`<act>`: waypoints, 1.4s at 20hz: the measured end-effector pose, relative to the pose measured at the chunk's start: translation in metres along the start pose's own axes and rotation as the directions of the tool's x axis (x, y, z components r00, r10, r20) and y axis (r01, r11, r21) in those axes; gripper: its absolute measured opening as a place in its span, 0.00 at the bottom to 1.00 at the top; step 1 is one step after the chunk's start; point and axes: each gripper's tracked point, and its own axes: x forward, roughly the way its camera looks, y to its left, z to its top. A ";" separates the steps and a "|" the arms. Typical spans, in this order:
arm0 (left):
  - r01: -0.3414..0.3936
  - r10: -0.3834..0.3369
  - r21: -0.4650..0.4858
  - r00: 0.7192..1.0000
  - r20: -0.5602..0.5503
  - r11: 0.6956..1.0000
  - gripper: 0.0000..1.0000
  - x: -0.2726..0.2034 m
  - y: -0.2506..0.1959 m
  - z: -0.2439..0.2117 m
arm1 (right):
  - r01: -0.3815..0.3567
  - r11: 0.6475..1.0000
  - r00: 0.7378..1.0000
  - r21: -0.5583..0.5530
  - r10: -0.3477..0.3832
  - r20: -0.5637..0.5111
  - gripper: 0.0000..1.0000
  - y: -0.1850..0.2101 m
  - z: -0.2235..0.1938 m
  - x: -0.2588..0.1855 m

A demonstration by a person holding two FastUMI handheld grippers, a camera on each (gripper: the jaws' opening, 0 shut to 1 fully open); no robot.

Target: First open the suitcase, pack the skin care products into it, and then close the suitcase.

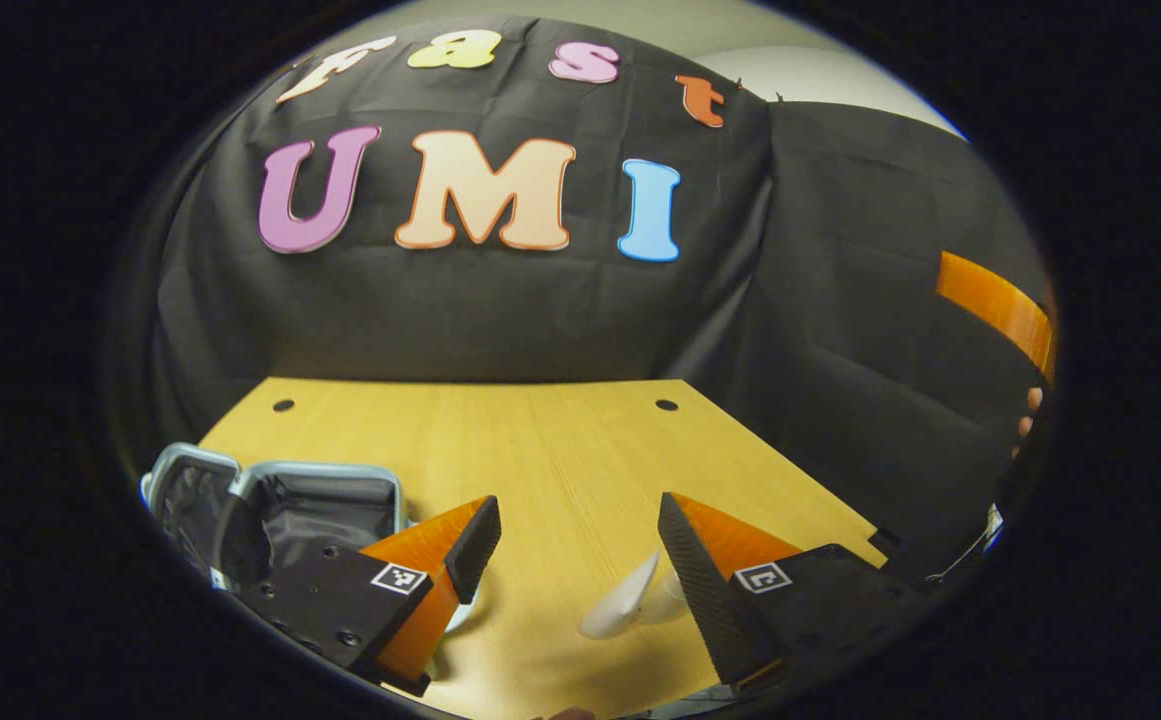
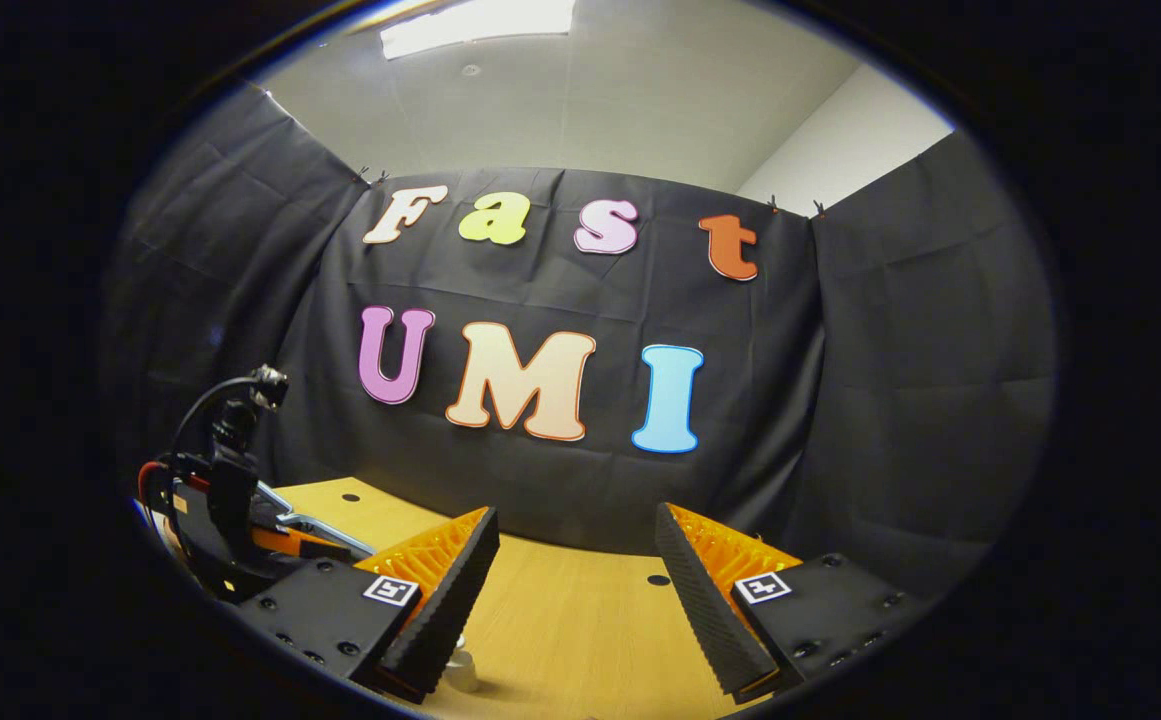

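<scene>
The suitcase (image 1: 280, 505) lies open at the lower left of the left gripper view, with a pale rim and grey lining. My left gripper (image 1: 580, 545) hovers open above the wooden table (image 1: 540, 450). A white skin care tube (image 1: 625, 605) lies on the table just inside its right finger, touched by neither finger. Another small white item (image 1: 462, 612) peeks out under the left finger. In the right gripper view my right gripper (image 2: 575, 565) is open above the table (image 2: 580, 620) with nothing between its fingers. A small pale bottle top (image 2: 460, 672) shows below its left finger.
The right gripper's orange body (image 1: 1000, 310) and a fingertip of the hand (image 1: 1030, 410) holding it appear at the far right of the left gripper view. The left gripper with its cables (image 2: 225, 500) stands at the left of the right gripper view. Black cloth walls the table's back and sides.
</scene>
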 end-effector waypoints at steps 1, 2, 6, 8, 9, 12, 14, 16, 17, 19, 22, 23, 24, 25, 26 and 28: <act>0.006 -0.007 -0.014 1.000 -0.011 1.000 0.95 0.001 -0.003 -0.006 | 0.003 1.000 1.000 -0.002 -0.003 -0.003 0.98 -0.002 -0.001 0.000; 0.011 -0.012 -0.023 1.000 -0.024 1.000 0.94 0.004 -0.004 -0.011 | 0.006 1.000 1.000 -0.005 -0.006 -0.008 0.98 -0.004 -0.003 0.000; 0.039 -0.042 -0.042 0.997 -0.065 0.998 0.95 0.009 -0.014 -0.033 | 0.007 1.000 1.000 -0.025 -0.008 -0.027 0.98 -0.008 -0.012 -0.002; 0.045 -0.048 -0.037 0.995 -0.089 0.998 0.95 0.012 -0.016 -0.044 | 0.009 1.000 0.999 -0.028 -0.010 -0.034 0.98 -0.010 -0.016 -0.003; 0.046 -0.049 -0.034 0.994 -0.101 0.998 0.95 0.014 -0.018 -0.050 | 0.011 1.000 0.999 -0.029 -0.012 -0.038 0.98 -0.010 -0.017 -0.003; 0.045 -0.050 -0.042 0.989 -0.138 0.998 0.94 0.022 -0.017 -0.068 | 0.012 0.999 0.999 -0.039 -0.013 -0.045 0.98 -0.010 -0.020 -0.003; 0.043 -0.050 -0.052 0.986 -0.157 0.998 0.93 0.025 -0.014 -0.080 | 0.009 0.999 0.999 -0.048 -0.012 -0.047 1.00 -0.009 -0.021 -0.003; 0.044 -0.054 -0.062 0.983 -0.173 0.997 0.94 0.026 -0.015 -0.093 | 0.004 0.998 0.999 -0.055 -0.007 -0.052 0.98 -0.006 -0.023 -0.004; 0.043 -0.054 -0.064 0.982 -0.182 0.997 0.92 0.025 -0.012 -0.097 | 0.000 0.998 0.998 -0.058 -0.004 -0.056 0.98 -0.003 -0.023 -0.004; 0.053 -0.064 -0.062 0.978 -0.200 0.997 0.81 0.026 -0.014 -0.108 | -0.008 0.998 0.998 -0.065 0.005 -0.058 0.98 0.002 -0.024 -0.005; 0.084 -0.098 -0.065 0.962 -0.253 0.994 0.58 0.030 -0.026 -0.126 | -0.018 0.997 0.998 -0.076 0.013 -0.056 0.98 0.008 -0.024 -0.004; 0.074 -0.084 -0.051 0.965 -0.247 0.996 0.43 0.031 -0.022 -0.126 | -0.020 0.997 0.998 -0.077 0.016 -0.057 0.98 0.010 -0.024 -0.004; 0.061 -0.069 -0.042 0.972 -0.227 0.997 0.39 0.038 -0.019 -0.123 | -0.022 0.997 0.998 -0.076 0.018 -0.057 0.98 0.012 -0.025 -0.004; 0.060 -0.068 -0.044 0.975 -0.210 0.997 0.40 0.035 -0.019 -0.119 | -0.024 0.997 0.998 -0.074 0.020 -0.056 0.98 0.014 -0.025 -0.004; 0.051 -0.062 -0.057 0.976 -0.207 0.997 0.31 0.034 -0.019 -0.116 | -0.026 0.997 0.998 -0.070 0.022 -0.055 0.98 0.016 -0.026 -0.003; 0.045 -0.057 -0.069 0.982 -0.179 0.997 0.23 0.030 -0.016 -0.105 | -0.031 0.998 0.998 -0.063 0.027 -0.061 0.98 0.019 -0.030 0.000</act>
